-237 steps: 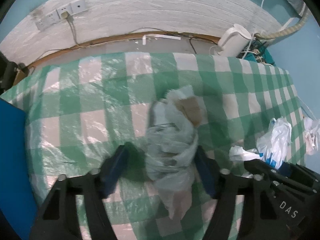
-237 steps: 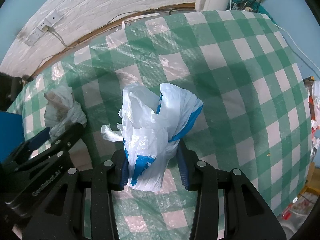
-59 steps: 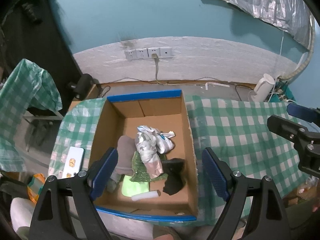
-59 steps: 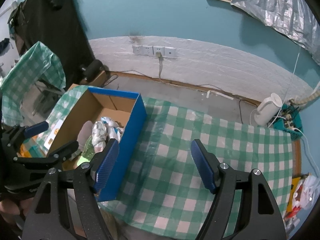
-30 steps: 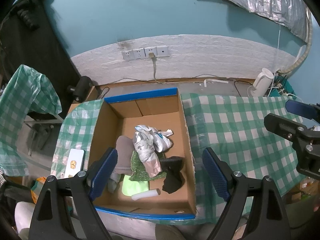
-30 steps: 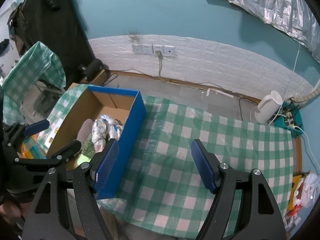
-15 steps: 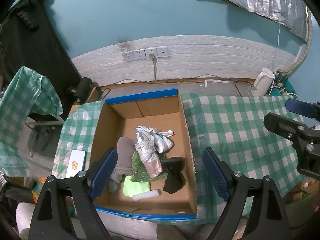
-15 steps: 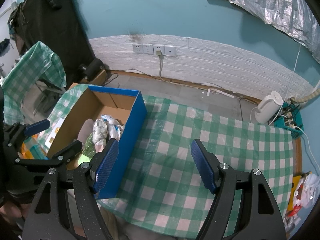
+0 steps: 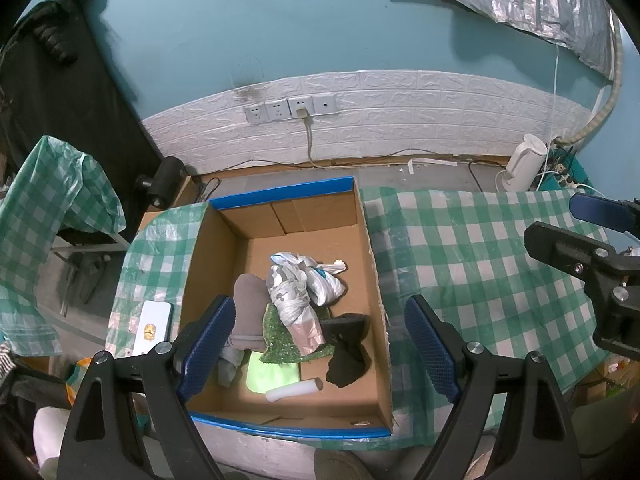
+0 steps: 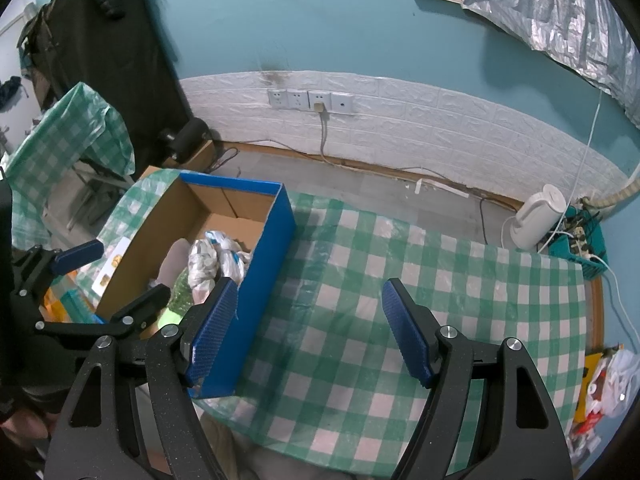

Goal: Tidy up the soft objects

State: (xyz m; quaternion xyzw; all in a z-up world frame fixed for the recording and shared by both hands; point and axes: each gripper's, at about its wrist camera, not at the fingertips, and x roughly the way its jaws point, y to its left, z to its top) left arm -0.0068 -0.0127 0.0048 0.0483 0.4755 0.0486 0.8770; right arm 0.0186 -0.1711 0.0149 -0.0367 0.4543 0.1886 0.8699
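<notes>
A table under a green-and-white checked cloth (image 10: 400, 280) fills the lower part of both views, and the landmark on it is an open cardboard box (image 9: 372, 264) with blue outer walls and a blue-taped rim, standing at the cloth's left end in the right wrist view. To the right of the box the cloth lies bare. Inside the box, on its brown floor, the soft objects sit bunched toward the near half: a crumpled grey-and-white plastic bag (image 9: 290, 292) near the middle, a smaller white-and-blue bag (image 9: 326, 280) touching its right side, a folded grey-brown cloth (image 9: 248, 316) to its left, a glittery green piece (image 9: 280, 340) under the bag, a black cloth (image 9: 348, 350) toward the right wall, a pale green piece (image 9: 272, 374) and a white roll (image 9: 294, 389) nearest the front wall. Outside the box, just beside its left wall, a flat white case (image 9: 154, 330) lies on the cloth. The left gripper (image 9: 318, 344) hangs above the box with its blue-padded jaws spread wide and nothing between them. The right gripper (image 10: 308, 330) hangs above the bare cloth just right of the box, its jaws likewise apart and empty. Beyond the table's far right corner a white kettle (image 10: 540, 216) stands on the floor by the wall.
</notes>
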